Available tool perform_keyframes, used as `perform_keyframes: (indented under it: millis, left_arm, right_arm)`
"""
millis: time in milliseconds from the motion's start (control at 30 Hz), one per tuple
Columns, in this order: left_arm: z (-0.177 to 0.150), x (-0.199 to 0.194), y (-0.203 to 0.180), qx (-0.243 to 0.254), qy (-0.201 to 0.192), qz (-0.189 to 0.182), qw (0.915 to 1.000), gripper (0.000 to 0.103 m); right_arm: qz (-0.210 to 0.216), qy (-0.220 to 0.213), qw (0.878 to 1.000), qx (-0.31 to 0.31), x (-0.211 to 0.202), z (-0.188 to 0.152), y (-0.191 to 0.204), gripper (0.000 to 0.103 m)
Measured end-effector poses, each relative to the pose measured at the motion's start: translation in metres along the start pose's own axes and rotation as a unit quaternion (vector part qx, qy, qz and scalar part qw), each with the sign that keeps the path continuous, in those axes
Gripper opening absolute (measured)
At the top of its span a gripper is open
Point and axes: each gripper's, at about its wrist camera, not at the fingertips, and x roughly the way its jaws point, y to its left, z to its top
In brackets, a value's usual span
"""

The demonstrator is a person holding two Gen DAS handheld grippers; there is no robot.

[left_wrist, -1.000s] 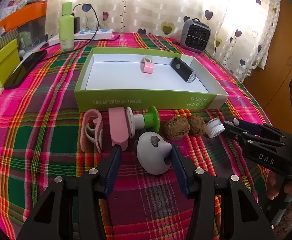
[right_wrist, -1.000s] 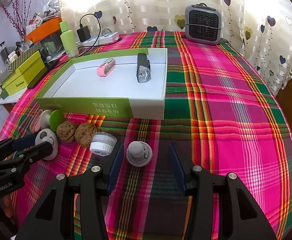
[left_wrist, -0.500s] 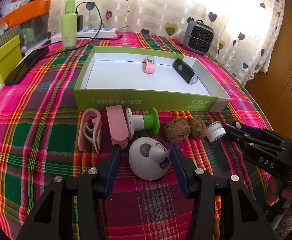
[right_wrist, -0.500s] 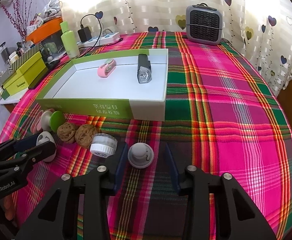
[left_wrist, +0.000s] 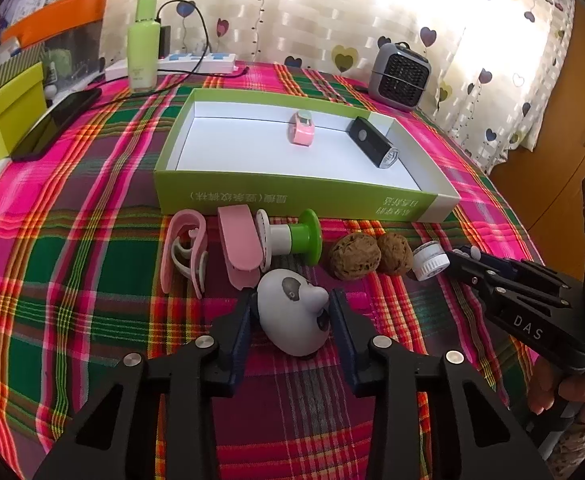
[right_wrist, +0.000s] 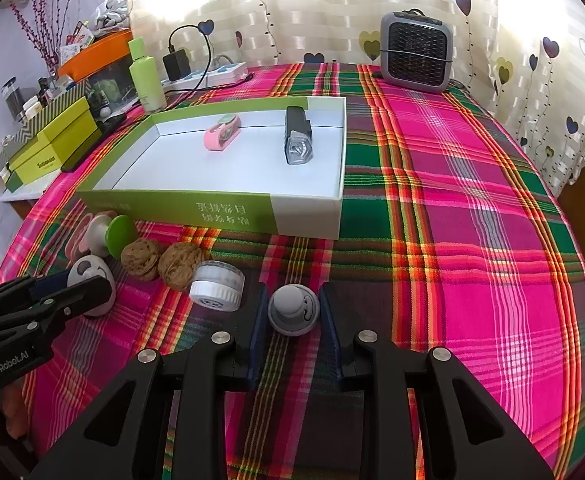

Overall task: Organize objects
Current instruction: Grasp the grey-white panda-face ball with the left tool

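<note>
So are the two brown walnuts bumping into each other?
Touching. In the right wrist view the left walnut and the right walnut press side by side with no cloth showing between them.

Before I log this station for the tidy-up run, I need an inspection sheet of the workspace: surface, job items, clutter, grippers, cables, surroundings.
Surface: round table under a plaid cloth.
Job's things: green box holds a pink item and a black torch. In front of it lie two walnuts, a white cap, a green-and-white stamp, pink clips.
Clutter: green bottle, phone, yellow-green boxes, small heater.
Grippers: left gripper, jaws just closing, clamps the panda toy; right gripper, jaws just closing, clamps the grey knob.
Cables: power strip with a black charger lead.
Surroundings: heart curtains, wooden cupboard.
</note>
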Motion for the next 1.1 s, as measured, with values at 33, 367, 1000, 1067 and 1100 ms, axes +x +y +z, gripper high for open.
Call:
perform_keyframes:
  millis: [33,367,1000,1067,1100]
  left_arm:
    - [0.0,0.0,0.001,-0.001,0.0,-0.001,1.0,0.033]
    - [-0.001,-0.003,0.004,-0.008,-0.001,-0.006,0.9999,0.025]
    - [-0.004,-0.01,-0.001,-0.001,-0.006,-0.009,0.9999,0.025]
    - [-0.003,-0.014,-0.002,0.0,-0.01,-0.011,0.9999,0.025]
    - [-0.001,-0.016,-0.003,0.001,-0.013,-0.011,0.9999,0.025]
  right_arm:
    - [0.002,0.0,1.0,0.0,0.0,0.0,0.0,0.027]
    - [0.005,0.0,1.0,0.001,-0.002,-0.003,0.003,0.027]
    - [0.016,-0.008,1.0,0.0,-0.011,-0.006,0.009,0.027]
    - [0.02,-0.012,1.0,0.001,-0.015,-0.004,0.01,0.027]
    - [0.025,-0.015,1.0,0.001,-0.017,-0.003,0.011,0.027]
